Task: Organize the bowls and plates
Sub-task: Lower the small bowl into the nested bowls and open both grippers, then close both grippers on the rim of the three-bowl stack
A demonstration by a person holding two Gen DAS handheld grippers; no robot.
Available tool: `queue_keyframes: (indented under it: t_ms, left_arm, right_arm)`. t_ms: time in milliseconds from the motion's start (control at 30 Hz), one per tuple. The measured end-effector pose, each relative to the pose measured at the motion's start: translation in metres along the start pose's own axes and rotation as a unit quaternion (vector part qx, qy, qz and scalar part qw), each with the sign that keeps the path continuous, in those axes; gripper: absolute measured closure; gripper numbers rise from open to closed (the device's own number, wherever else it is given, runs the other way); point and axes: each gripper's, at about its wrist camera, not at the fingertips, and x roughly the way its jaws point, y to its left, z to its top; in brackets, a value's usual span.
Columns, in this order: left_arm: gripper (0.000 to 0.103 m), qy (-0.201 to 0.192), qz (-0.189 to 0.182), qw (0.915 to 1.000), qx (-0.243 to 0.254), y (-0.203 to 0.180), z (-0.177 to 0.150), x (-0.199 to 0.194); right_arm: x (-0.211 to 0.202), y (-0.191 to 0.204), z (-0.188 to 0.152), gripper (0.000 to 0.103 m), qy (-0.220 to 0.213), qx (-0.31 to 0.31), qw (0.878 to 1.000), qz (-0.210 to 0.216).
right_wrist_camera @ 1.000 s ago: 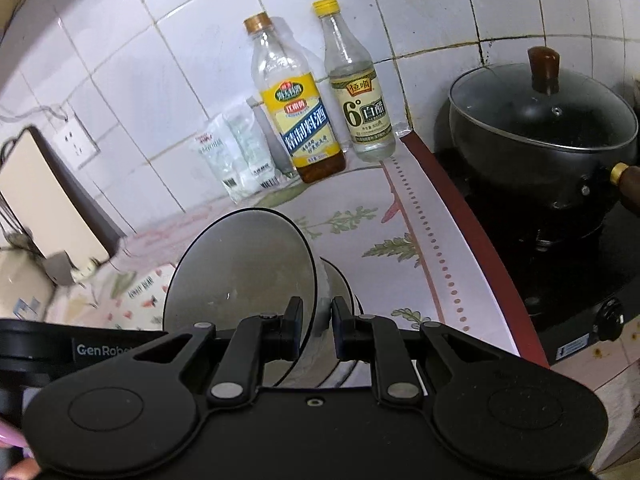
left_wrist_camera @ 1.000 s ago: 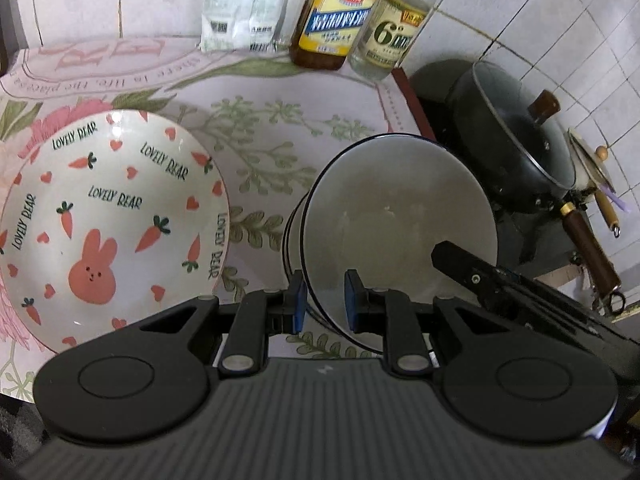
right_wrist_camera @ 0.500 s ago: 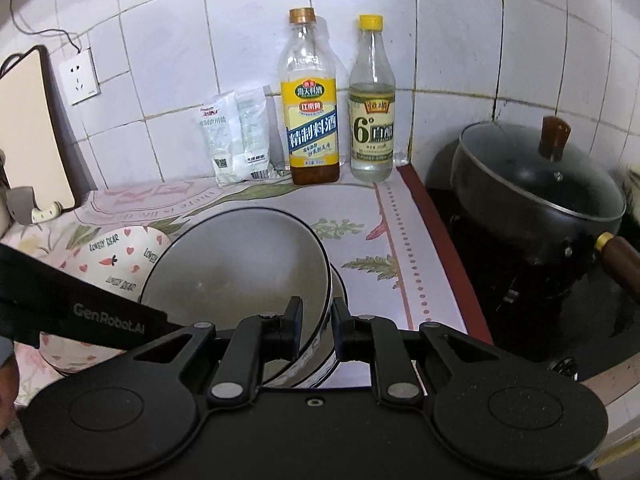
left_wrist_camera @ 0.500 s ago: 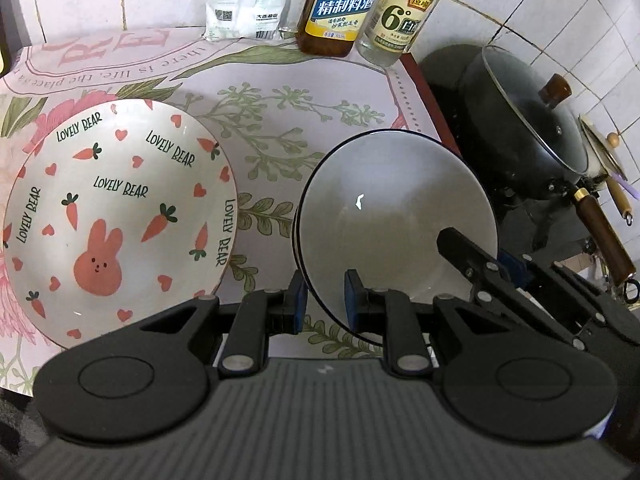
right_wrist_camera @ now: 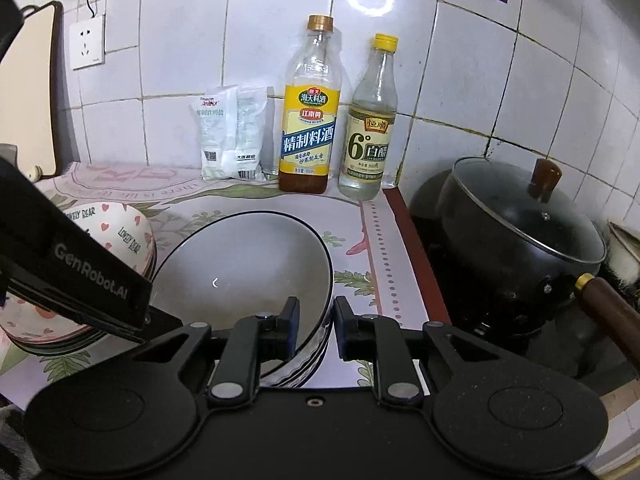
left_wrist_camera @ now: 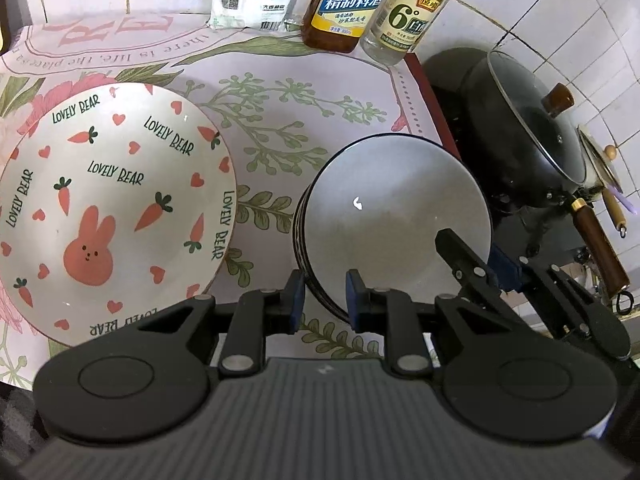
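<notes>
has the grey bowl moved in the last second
Yes. The grey bowl, tilted up a second ago, has come down level onto the stack beneath, judged against the yellow-label bottle behind it.

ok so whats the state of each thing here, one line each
grey bowl: upright, nested on a stack of matching bowls, empty
rabbit bowl: upright on the mat, empty
left gripper: jaws straddle the grey bowl's near rim
right gripper: jaws straddle the rim, open
pot: lid on
cooking wine bottle: capped, low
vinegar bottle: capped
</notes>
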Motion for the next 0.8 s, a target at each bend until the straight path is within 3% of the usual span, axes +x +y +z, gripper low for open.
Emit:
queue_keyframes:
  t_ms: [167, 400, 667, 800]
  left_arm:
    - [0.082, -0.012, -0.007, 0.9999, 0.0, 0.004, -0.005, -0.01]
    - [0.082, -0.06, -0.035, 0.9974, 0.021, 0.003, -0.014, -0.028]
    - [0.081, -0.132, -0.048, 0.9864, 0.086, -0.002, -0.044, -0.045]
    - [0.081, -0.149, -0.067, 0.9827, 0.088, 0.001, -0.06, -0.041]
  right_arm:
    - [-0.013, -0.014, -0.003, 0.077, -0.01, 0.039, 0.999, 0.032]
    - [-0.054, -0.034, -0.014, 0.073, -0.053, 0.051, 0.996, 0.056]
    - [-0.077, -0.035, -0.038, 0.057, -0.075, 0.013, 0.995, 0.071]
    - [-0.074, -0.033, -0.054, 0.045, -0.082, 0.008, 0.993, 0.086]
